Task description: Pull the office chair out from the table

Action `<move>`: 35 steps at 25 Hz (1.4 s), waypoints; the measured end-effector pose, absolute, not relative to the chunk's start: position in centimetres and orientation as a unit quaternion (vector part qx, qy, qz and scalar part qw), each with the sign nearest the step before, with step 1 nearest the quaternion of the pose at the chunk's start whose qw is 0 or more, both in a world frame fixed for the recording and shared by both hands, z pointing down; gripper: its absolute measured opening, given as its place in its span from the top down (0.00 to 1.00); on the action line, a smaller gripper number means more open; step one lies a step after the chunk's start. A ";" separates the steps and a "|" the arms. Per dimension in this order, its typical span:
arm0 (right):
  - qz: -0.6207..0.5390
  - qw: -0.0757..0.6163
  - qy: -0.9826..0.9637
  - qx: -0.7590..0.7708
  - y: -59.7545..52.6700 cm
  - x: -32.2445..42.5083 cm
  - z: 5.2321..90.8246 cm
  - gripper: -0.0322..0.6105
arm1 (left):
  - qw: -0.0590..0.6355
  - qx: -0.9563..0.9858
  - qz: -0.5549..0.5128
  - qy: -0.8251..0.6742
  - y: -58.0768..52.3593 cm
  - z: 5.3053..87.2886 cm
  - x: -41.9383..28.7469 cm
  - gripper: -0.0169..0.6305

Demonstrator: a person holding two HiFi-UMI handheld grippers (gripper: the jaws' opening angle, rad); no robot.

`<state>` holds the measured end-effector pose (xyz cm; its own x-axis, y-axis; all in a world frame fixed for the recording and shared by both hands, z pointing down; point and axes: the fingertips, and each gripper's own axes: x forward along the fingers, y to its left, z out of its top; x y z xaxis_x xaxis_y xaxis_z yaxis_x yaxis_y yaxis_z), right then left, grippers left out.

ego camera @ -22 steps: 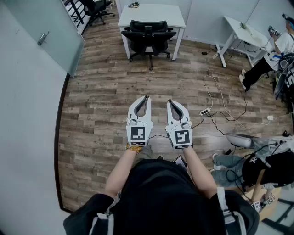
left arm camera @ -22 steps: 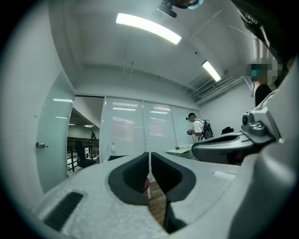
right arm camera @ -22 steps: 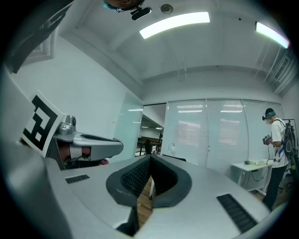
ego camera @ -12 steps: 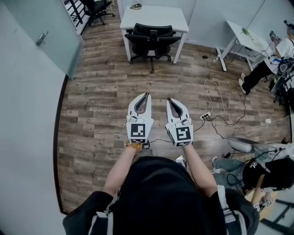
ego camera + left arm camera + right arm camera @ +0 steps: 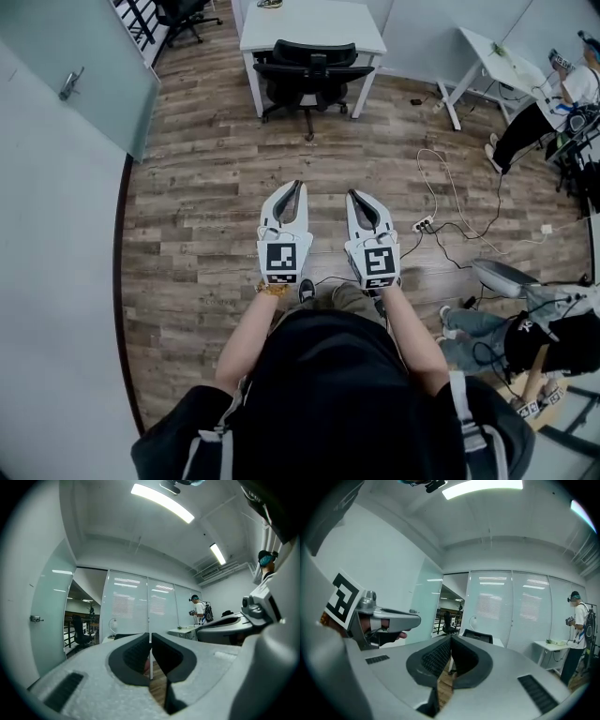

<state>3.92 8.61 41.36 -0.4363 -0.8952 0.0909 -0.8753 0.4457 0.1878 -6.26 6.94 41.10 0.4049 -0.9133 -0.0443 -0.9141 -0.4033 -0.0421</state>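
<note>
Basically nothing done yet: office chair (image 5: 309,70) sits tucked under the white tabletop (image 5: 314,26) across the room, well apart from left gripper (image 5: 292,186) & right gripper (image 5: 357,194), both w/ fingers pressed together, empty, so approach, grab, pull all pending.

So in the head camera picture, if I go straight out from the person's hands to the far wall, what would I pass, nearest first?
Left gripper and right gripper, side by side, both shut → wooden floor → black office chair → white table, with the chair tucked against it.
</note>
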 end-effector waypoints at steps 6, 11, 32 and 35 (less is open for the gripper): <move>-0.062 0.103 -0.842 0.526 7.1 3.1 41.5 0.94 | 0.012 -0.834 0.008 0.551 5.5 42.2 -8.2 0.93; -0.069 0.107 -0.843 0.522 5.5 2.4 41.6 0.94 | 0.011 -0.831 0.011 0.555 4.2 42.4 -9.1 0.93; -0.040 0.092 -0.854 0.511 -4.1 3.5 43.4 0.94 | 0.017 -0.829 -0.024 0.558 -4.2 43.2 -7.1 0.93; -0.033 0.092 -0.853 0.512 -6.0 4.2 44.0 0.94 | 0.018 -0.829 -0.034 0.558 -6.2 43.8 -6.7 0.93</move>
<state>4.19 -6.04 43.96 -0.4578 -0.8804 0.1234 -0.8681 0.4727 0.1516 -6.65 -6.16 43.81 0.3758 -0.9260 0.0371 -0.9235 -0.3775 -0.0680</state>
